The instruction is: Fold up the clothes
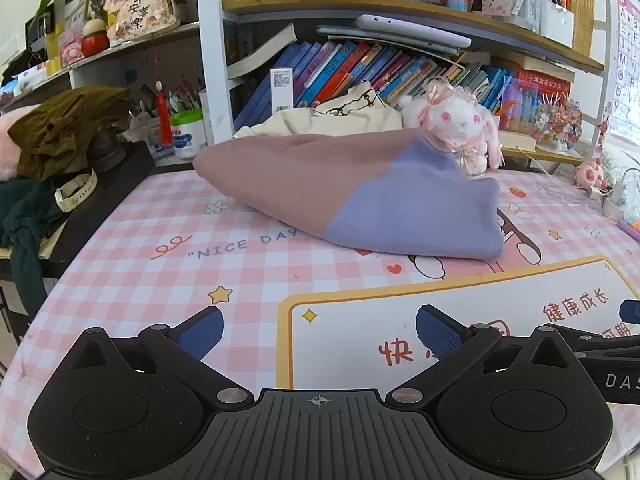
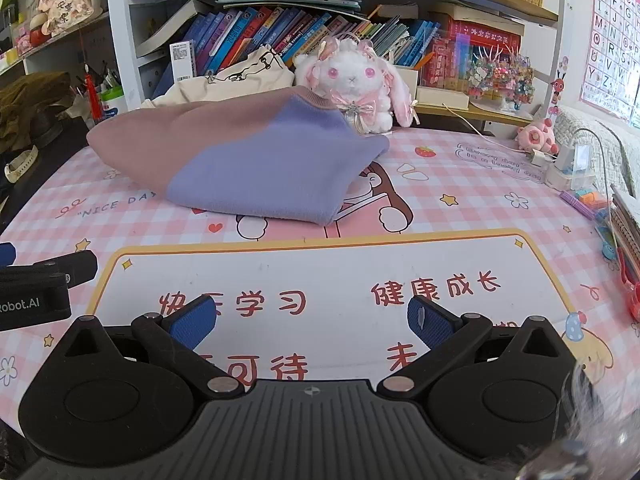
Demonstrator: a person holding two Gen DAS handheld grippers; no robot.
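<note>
Garment (image 1: 360, 196), a mauve-and-lilac top, lies already folded at the far middle of the desk (image 1: 140, 280) beside a plush rabbit (image 1: 460, 124), apparently parked clear, while left gripper (image 1: 320, 336) and right gripper (image 2: 312, 324) hover near, jaws fully spread and empty.

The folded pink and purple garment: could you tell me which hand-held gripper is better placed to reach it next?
Probably the right hand-held gripper: the garment looks nearer in its view, near corner just left of centre. The left one, also open and empty, sees it farther off.
</note>
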